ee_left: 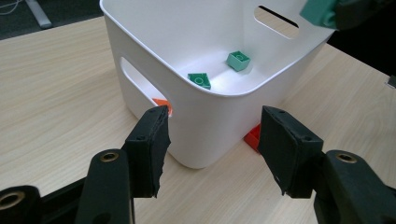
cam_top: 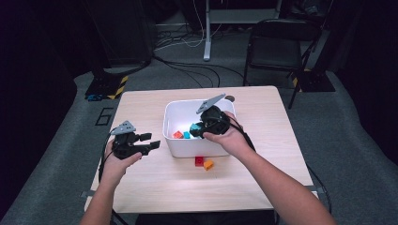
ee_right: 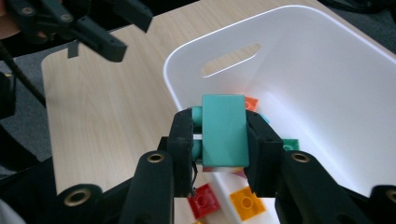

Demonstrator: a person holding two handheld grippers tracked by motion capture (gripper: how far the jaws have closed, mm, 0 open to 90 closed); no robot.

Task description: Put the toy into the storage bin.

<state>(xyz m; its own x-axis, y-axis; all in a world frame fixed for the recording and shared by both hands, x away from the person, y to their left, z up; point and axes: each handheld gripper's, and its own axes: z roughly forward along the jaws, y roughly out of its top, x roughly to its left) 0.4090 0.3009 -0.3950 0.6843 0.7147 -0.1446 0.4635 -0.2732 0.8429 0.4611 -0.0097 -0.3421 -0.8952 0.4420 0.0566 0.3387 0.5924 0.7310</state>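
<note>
A white bin stands mid-table with several small bricks inside, among them two green ones and an orange one. My right gripper hangs over the bin's near edge, shut on a teal brick that sits upright between its pads. My left gripper hovers just left of the bin, open and holding nothing. Its jaws point at the bin's near corner. In the left gripper view, the teal brick shows at the top right.
A red brick and an orange brick lie on the wooden table just in front of the bin. A black chair and cables stand on the floor beyond the table's far edge.
</note>
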